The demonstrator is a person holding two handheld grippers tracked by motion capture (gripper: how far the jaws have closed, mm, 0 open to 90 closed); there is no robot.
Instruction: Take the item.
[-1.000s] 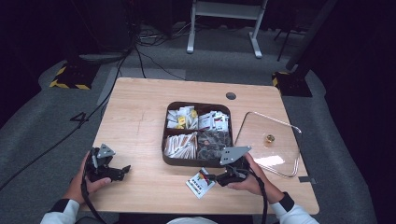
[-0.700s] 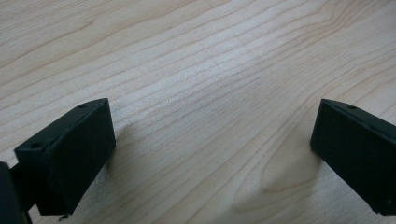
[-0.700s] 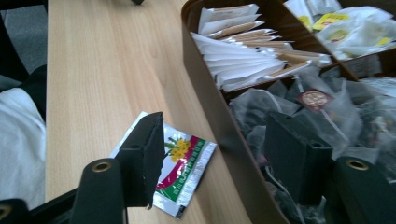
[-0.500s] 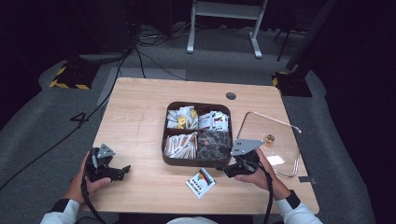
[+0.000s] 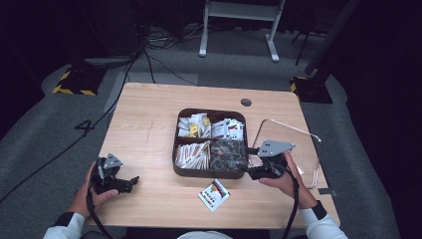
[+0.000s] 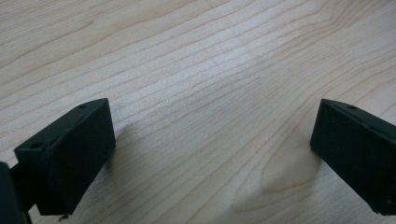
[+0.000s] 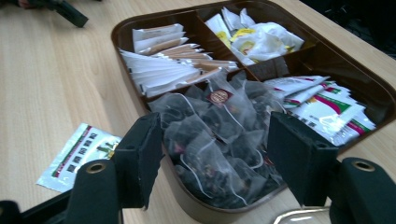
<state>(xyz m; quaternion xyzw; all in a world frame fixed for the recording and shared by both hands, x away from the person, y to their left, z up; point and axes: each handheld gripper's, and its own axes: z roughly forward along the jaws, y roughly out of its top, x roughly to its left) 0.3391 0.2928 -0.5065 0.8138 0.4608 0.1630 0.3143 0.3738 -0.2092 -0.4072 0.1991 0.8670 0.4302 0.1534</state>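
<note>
Lying flat on wood, white sachet [image 5: 214, 194], red-green-yellow print, beside brown tray [image 5: 209, 174]

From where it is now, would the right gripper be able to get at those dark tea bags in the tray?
Probably yes. The right gripper points at the dark tea bags in the tray, in the compartment nearest it. Its jaws have just been opening, with nothing held between them and no lid over the tray.

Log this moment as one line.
right claw: open, at tea bags | left claw: open, over table | packet: beside tray
</note>
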